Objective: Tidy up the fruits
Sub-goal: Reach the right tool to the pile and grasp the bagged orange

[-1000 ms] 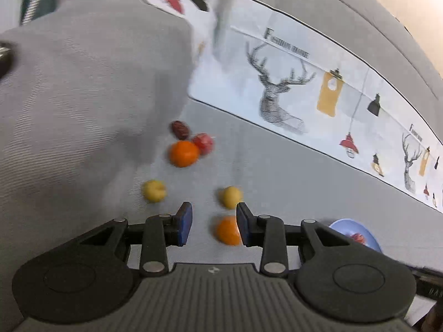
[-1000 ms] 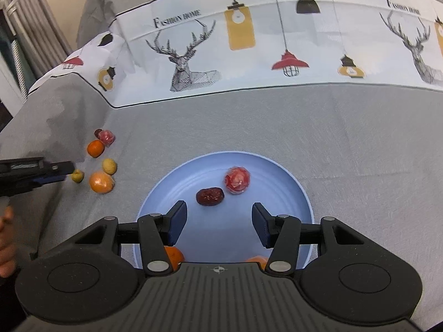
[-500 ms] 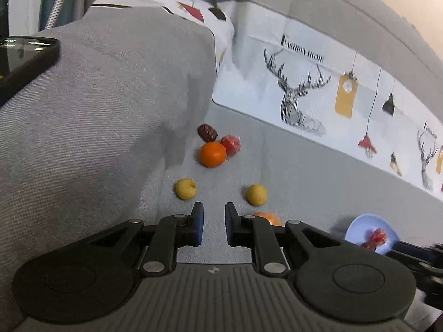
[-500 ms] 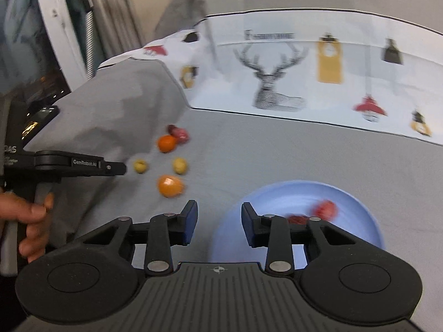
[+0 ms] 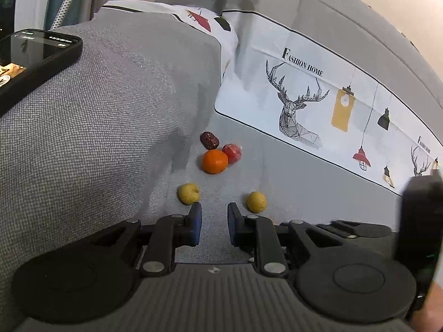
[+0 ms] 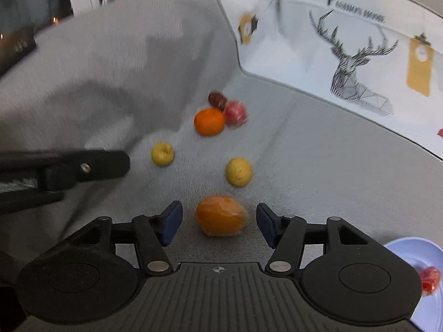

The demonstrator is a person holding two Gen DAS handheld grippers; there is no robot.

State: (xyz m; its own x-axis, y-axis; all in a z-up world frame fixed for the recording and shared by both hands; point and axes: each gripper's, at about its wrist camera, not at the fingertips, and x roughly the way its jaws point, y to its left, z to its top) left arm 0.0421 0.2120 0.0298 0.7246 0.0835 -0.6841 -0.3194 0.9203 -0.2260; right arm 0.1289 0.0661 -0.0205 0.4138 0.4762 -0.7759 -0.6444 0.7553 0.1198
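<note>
Loose fruit lies on the grey sofa seat: a dark date (image 5: 209, 140), a red wrapped fruit (image 5: 232, 152), an orange (image 5: 214, 161) and two small yellow fruits (image 5: 189, 193) (image 5: 257, 201). My left gripper (image 5: 213, 210) hovers just short of the yellow pair, nearly shut, with nothing between its fingers. My right gripper (image 6: 218, 215) is down at the seat with its jaws opening. A larger orange fruit (image 6: 220, 215) lies between the pads, which do not touch it. The left gripper (image 6: 105, 163) reaches in from the left of the right wrist view.
A blue plate (image 6: 401, 246) holding a red fruit (image 6: 430, 276) sits at the lower right. A phone (image 5: 33, 55) rests on the grey armrest (image 5: 110, 124) left of the fruit. A printed deer cloth (image 5: 304, 105) covers the backrest.
The right gripper swung left from above the plate to the loose fruit, and its jaws narrowed, then widened around the larger orange fruit. The left jaws closed on nothing.
</note>
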